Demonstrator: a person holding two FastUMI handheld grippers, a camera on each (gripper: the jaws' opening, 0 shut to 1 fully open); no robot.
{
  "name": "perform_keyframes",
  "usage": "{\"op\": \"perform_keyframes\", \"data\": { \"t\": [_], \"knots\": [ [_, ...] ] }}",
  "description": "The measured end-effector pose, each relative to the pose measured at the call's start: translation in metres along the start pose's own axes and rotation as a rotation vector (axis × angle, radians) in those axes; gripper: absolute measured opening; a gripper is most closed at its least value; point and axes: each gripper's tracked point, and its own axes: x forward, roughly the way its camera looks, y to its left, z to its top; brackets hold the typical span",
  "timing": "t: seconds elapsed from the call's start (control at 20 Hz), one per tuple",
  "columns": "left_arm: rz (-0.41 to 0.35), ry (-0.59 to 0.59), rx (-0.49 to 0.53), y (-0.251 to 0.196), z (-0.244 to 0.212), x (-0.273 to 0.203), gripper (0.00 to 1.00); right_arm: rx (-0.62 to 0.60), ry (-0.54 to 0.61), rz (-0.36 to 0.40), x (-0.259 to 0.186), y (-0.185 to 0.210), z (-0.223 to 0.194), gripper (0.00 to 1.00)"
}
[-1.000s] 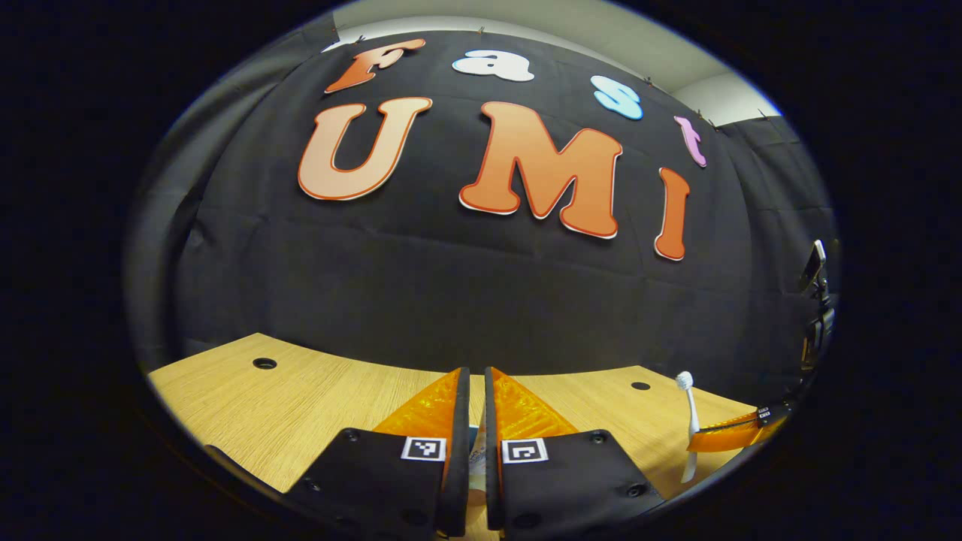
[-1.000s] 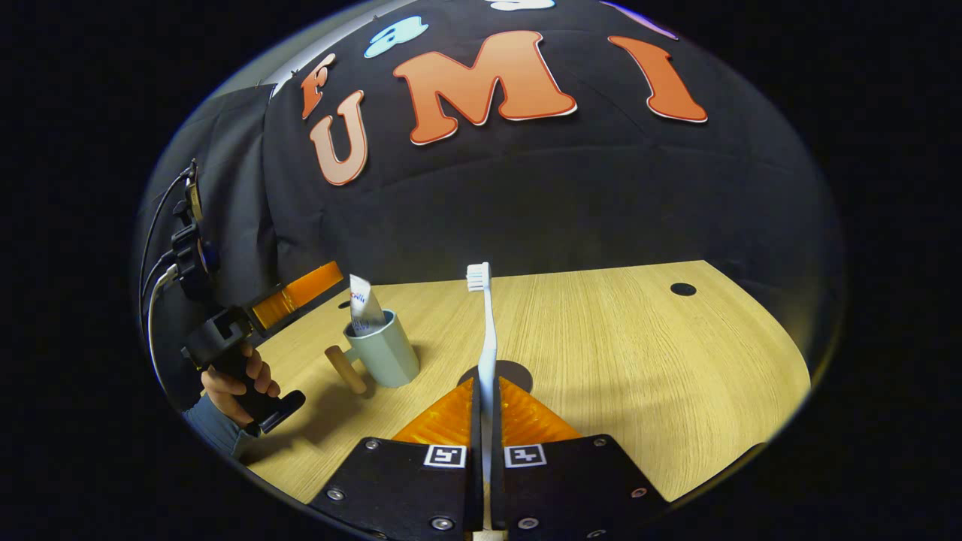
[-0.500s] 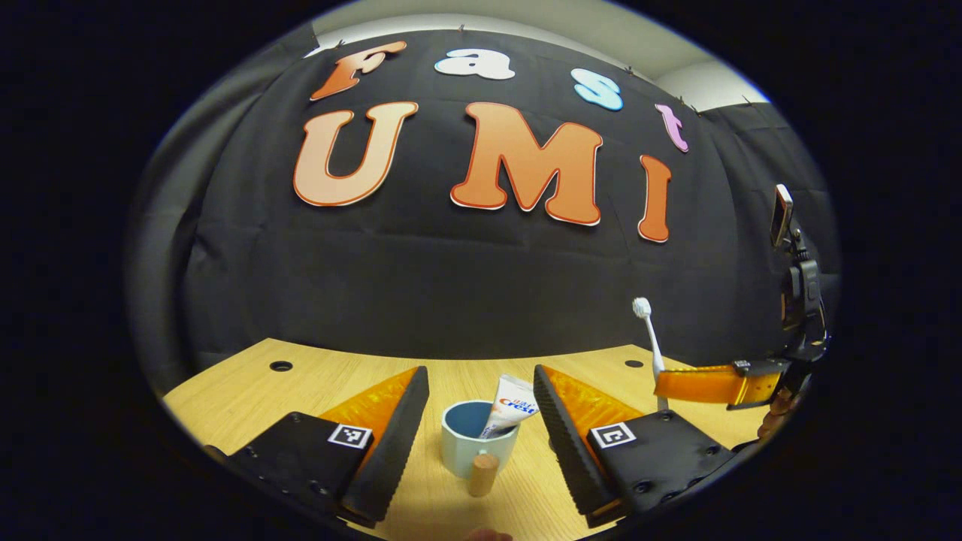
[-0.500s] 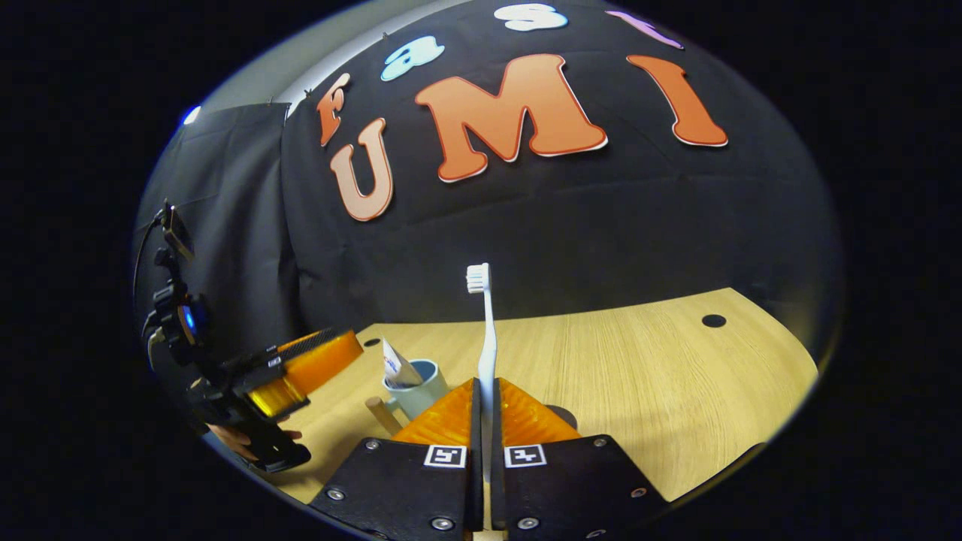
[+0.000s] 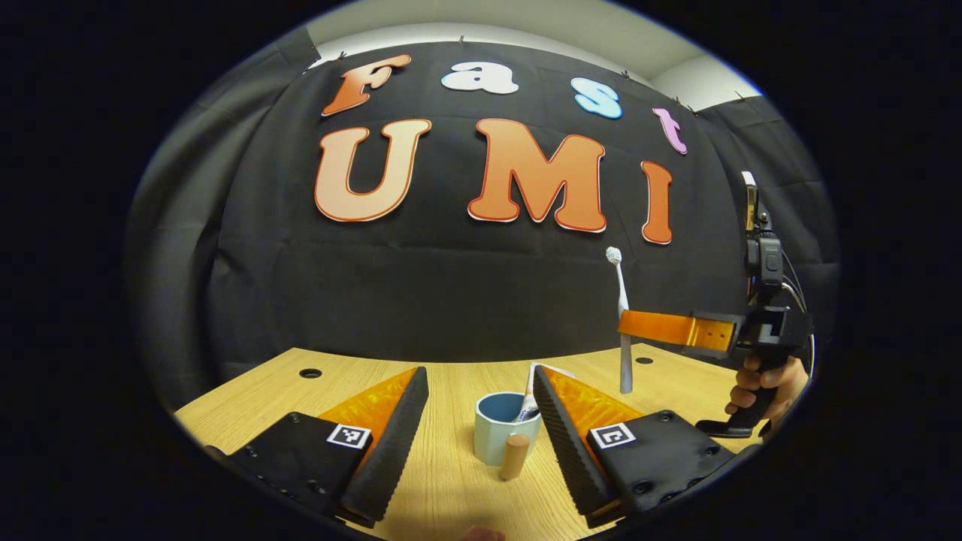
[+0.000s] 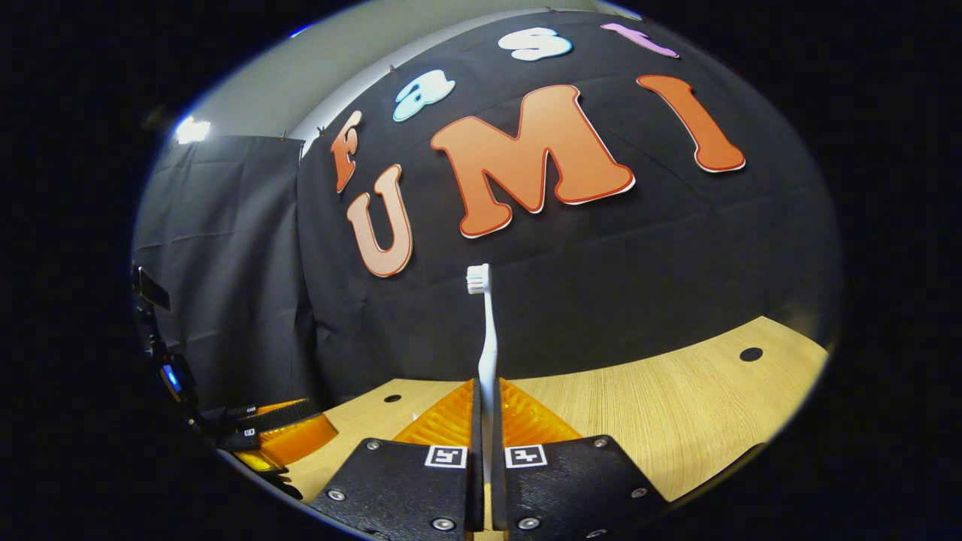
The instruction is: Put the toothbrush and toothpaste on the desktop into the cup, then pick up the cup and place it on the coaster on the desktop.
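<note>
Wooden tabletop (image 5: 443, 481), pale cup (image 5: 502, 439) with toothpaste (image 5: 527, 402) inside between spread left tongs (image 5: 481, 428), right tongs (image 6: 486, 421) pinching upright toothbrush (image 6: 487, 338), raised above cup's right side.

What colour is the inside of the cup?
Blue inside the cup, pale grey-green outside; the left gripper view shows it best.

A light wooden desktop (image 5: 451, 481) with small round holes (image 5: 310, 373) meets black cloth (image 5: 451, 300) at its far edge, pale wall (image 6: 248, 98) and a bright light (image 6: 192, 129) showing above.
</note>
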Motion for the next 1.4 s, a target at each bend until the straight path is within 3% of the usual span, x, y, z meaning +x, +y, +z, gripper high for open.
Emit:
{"op": "perform_keyframes", "data": {
  "t": [0.4,0.65,1.1,1.4],
  "knots": [
    [0.028,0.003,0.028,0.011,-0.006,-0.001,0.93,0.066,-0.104,0.059,0.037,0.005,0.009,0.04],
    [0.045,0.008,0.015,0.019,-0.012,-0.006,0.93,0.075,-0.164,0.135,0.042,0.035,0.018,0.04],
    [0.07,0.016,0.006,0.032,-0.02,-0.012,0.93,0.084,-0.211,0.204,0.056,0.074,0.018,0.04],
    [0.085,0.036,-0.005,0.041,-0.032,-0.014,0.93,0.019,-0.177,0.226,0.066,0.092,-0.019,0.04]
  ]
}}
